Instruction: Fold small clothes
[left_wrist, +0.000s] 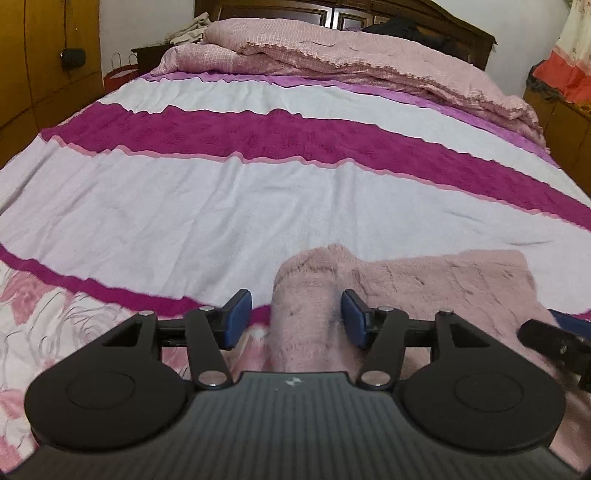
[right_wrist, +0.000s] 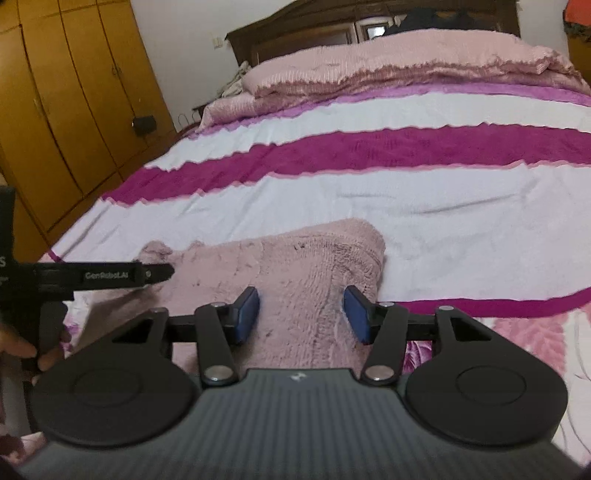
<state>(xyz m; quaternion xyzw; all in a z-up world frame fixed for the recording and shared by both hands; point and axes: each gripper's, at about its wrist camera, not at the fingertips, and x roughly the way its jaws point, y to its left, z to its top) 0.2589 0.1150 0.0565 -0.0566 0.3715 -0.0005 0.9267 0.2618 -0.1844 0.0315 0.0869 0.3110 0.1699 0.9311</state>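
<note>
Striped bed (left_wrist: 258, 192), dark wooden headboard (right_wrist: 295, 33), yellow wardrobe (right_wrist: 66, 92), white wall (right_wrist: 184, 55)

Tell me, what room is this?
Most likely a bedroom. There is a big bed with a striped cover, a rolled pink quilt by the dark headboard, and a yellow wardrobe beside it.

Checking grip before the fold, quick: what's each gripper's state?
Left gripper: open, straddling the pink fuzzy garment.
Right gripper: open, over the same garment.
</note>
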